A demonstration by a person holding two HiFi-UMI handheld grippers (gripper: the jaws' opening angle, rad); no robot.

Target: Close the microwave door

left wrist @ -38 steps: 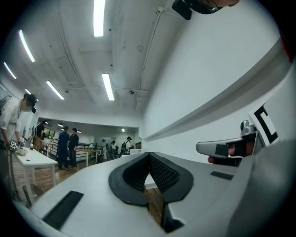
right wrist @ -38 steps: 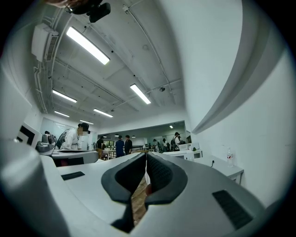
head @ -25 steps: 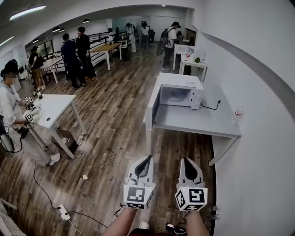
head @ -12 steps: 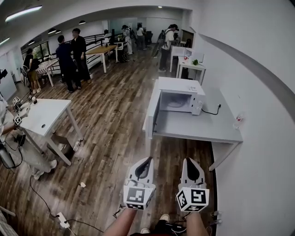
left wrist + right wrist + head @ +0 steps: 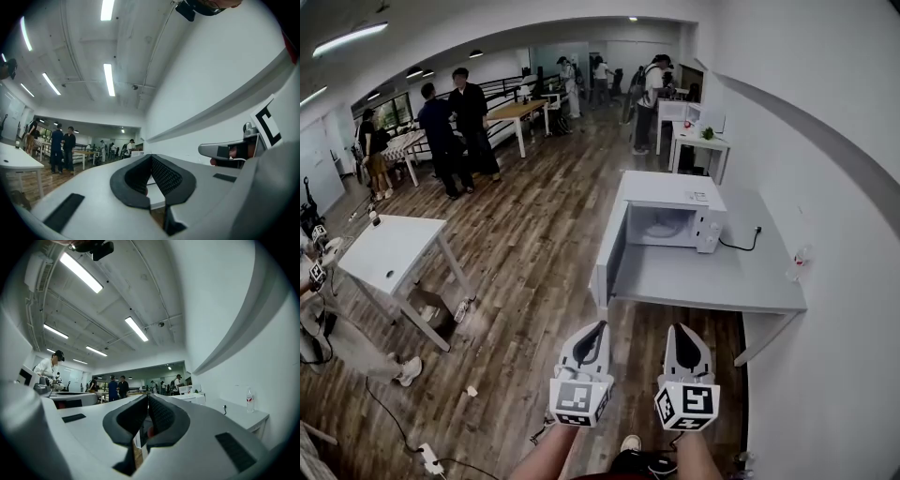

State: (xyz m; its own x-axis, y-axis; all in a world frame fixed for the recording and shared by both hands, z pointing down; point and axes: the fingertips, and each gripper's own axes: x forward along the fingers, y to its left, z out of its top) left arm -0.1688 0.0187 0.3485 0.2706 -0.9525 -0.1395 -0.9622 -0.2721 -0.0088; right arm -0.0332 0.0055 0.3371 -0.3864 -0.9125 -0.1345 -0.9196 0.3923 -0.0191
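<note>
The white microwave (image 5: 673,217) stands on a grey table (image 5: 712,281) against the right wall. Its door (image 5: 608,251) hangs wide open towards the left and front, and the cavity shows. Both grippers are held side by side low in the head view, well short of the table's near edge. My left gripper (image 5: 601,327) is shut with nothing in it, and its jaws meet at the tips in the left gripper view (image 5: 151,157). My right gripper (image 5: 676,329) is likewise shut and empty (image 5: 148,397).
A white table (image 5: 389,253) stands to the left, with a person (image 5: 319,309) at its near end. Several people (image 5: 455,122) stand farther back among desks (image 5: 698,141). A water bottle (image 5: 800,262) sits at the grey table's right edge. A power strip (image 5: 429,458) and cable lie on the wooden floor.
Both grippers have moved forward together towards the grey table, still shut. The microwave and table look nearer. The person at the left table has slid towards the picture's edge.
</note>
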